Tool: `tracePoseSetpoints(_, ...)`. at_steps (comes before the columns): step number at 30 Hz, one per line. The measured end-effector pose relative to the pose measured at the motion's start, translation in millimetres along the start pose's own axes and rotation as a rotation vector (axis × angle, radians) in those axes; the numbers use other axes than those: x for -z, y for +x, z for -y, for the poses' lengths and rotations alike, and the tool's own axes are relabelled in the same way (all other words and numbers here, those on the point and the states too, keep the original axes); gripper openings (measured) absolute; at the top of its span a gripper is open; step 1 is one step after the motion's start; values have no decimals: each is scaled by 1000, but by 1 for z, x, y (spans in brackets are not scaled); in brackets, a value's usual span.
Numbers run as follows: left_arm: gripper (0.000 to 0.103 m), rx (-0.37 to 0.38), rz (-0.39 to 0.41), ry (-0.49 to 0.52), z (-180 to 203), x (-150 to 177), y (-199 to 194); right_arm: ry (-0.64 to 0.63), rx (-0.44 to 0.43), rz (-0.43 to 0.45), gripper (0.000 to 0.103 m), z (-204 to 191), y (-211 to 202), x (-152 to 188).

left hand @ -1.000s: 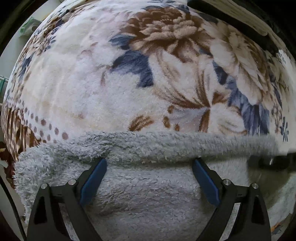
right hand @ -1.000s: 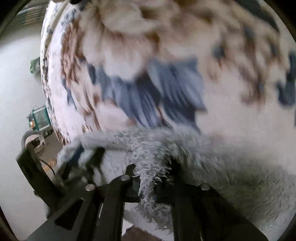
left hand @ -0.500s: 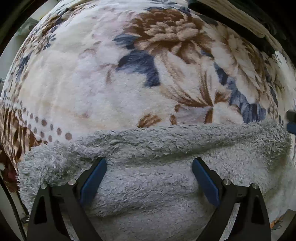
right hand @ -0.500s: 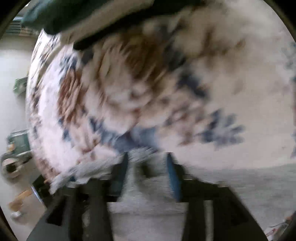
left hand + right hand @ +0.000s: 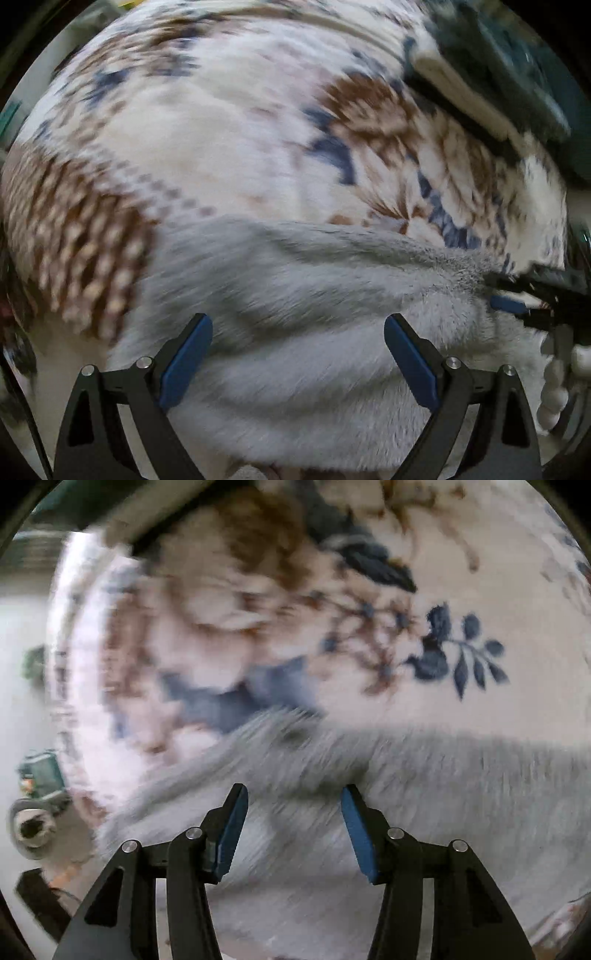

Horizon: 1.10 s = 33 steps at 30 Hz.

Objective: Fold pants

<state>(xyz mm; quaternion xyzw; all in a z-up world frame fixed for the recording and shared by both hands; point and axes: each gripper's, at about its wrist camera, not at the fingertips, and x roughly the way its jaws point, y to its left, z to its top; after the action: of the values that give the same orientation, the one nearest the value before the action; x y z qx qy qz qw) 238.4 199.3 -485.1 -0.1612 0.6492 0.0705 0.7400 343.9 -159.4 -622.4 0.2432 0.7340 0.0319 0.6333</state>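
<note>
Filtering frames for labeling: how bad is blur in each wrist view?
Left wrist: blanket and pants smeared, fingers crisp. Right wrist: heavier streaking on the pants and left of the blanket; blue sprig at right fairly sharp. Both fisheye-bowed.

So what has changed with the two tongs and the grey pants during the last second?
The right tongs let go: one second ago they were shut on a tuft of the grey fleece pants, and now they are open above them. The top edge of the pants, straight before, now slopes and bunches. The left tongs stayed wide open over the pants, which still lie on the floral blanket.
</note>
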Motion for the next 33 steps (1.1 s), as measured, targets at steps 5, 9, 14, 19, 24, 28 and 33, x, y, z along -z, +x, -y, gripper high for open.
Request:
tracePoseSetpoints(5,95,-52,15,-153,-63,12,-22,200,-95,-23,67,32,-22,92)
tracePoseSetpoints(9,94,-40,-61,-232,-95,14,7,434,-71,-126,67,81,18,172)
tracePoseSetpoints(14,16,85,-98,-287,-106,21,40,656,-135,-114,20,130,60,220)
tracePoseSetpoints(19,16,51,-111,-385,-135,32,53,652,-13,-97,7,156,72,221)
tracePoseSetpoints(24,30,28,-127,-293,-113,28,30,490,-74,-160,23,135,69,207)
tracePoseSetpoints(28,71,-36,-104,-137,-62,34,-4,490,-114,-60,64,135,28,216)
tracePoseSetpoints(33,81,-41,-25,100,31,53,-19,563,-70,112,62,190,-8,212)
